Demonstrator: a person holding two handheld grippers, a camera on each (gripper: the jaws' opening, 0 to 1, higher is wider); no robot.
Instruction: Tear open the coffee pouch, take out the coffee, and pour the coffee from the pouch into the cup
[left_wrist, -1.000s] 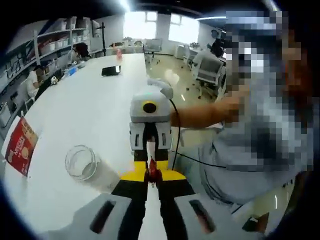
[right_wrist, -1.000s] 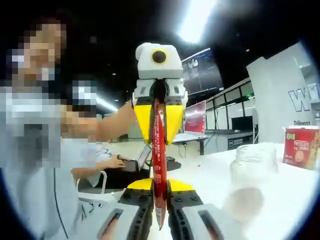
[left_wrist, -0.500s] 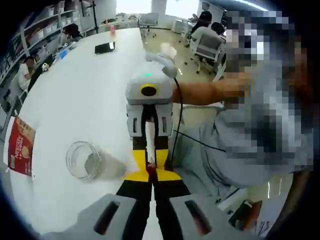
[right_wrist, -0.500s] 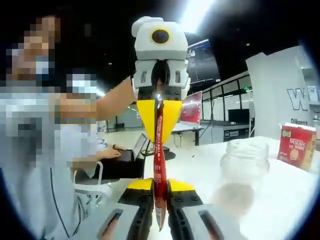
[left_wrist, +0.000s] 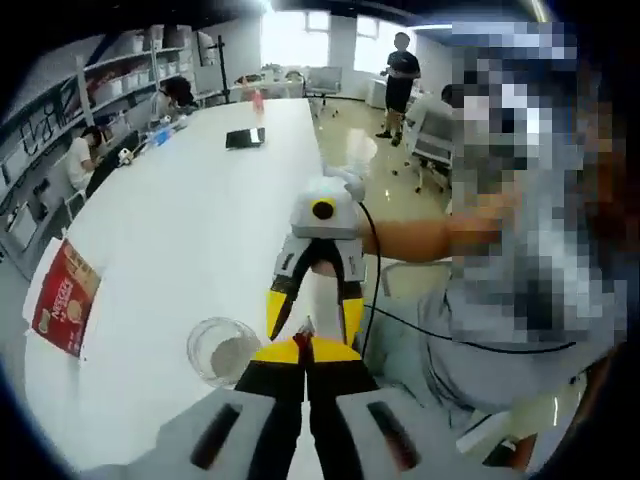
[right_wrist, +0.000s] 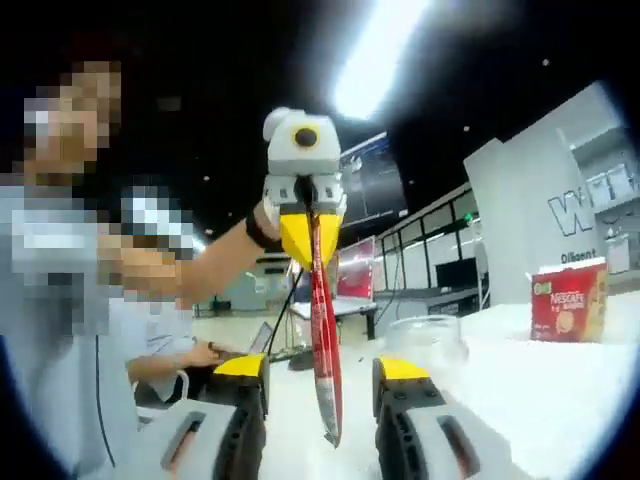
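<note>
Now left tool (right_wrist: 311, 225) pinches top of red coffee pouch (right_wrist: 324, 350); right tool (right_wrist: 320, 375) spread wide, pouch hanging between jaws. Glass cup (left_wrist: 222, 351) on white desk (left_wrist: 190, 220), red box (left_wrist: 64, 304) near.

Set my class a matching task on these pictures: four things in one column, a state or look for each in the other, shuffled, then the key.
1 coffee pouch
2 cup
3 right gripper
4 box

a jaws apart
b red, rectangular, standing on the table
c clear glass
d hangs from the shut left gripper

Pairs: 1-d, 2-c, 3-a, 4-b
</note>
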